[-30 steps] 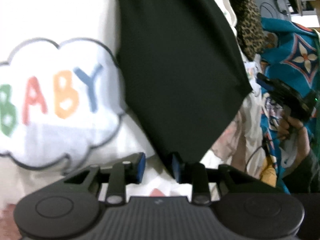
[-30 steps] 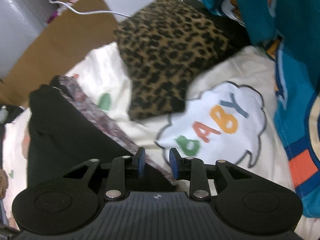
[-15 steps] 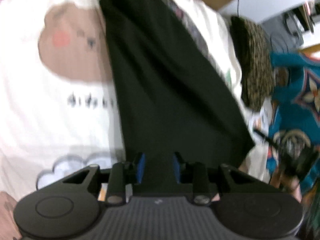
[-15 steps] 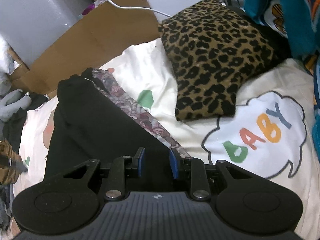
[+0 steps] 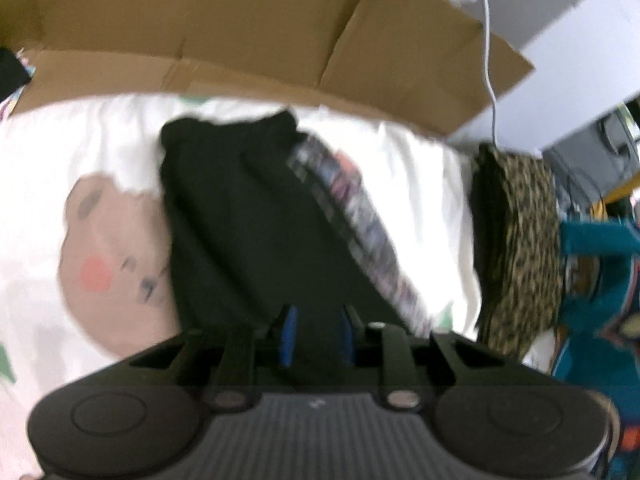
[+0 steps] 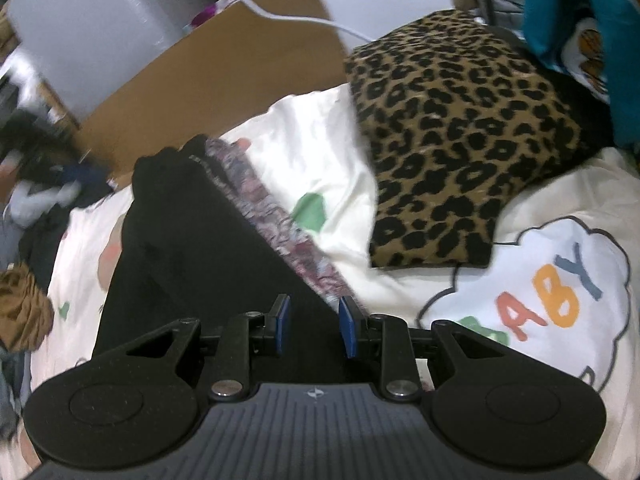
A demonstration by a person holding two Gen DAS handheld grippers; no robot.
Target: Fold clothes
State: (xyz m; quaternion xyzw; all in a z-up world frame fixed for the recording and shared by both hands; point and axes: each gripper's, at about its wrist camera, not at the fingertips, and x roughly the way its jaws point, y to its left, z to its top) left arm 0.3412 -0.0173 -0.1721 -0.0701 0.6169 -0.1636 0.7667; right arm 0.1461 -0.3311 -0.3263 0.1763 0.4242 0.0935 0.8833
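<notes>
Lying lengthwise on the printed bedsheet (image 6: 400,288): black garment (image 6: 188,248). Showing "BABY" lettering (image 6: 556,300) in right view only. Left gripper (image 5: 316,334) and right gripper (image 6: 312,330) fingers hovering apart over its near end, apparently gripping nothing.

Cardboard sheet (image 6: 224,56) against pale wall (image 5: 568,60); white cable (image 5: 489,40) hanging.

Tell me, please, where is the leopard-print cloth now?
In the right wrist view the leopard-print cloth lies folded at the upper right on the white sheet, right of the black garment and above the BABY cloud print.
</notes>
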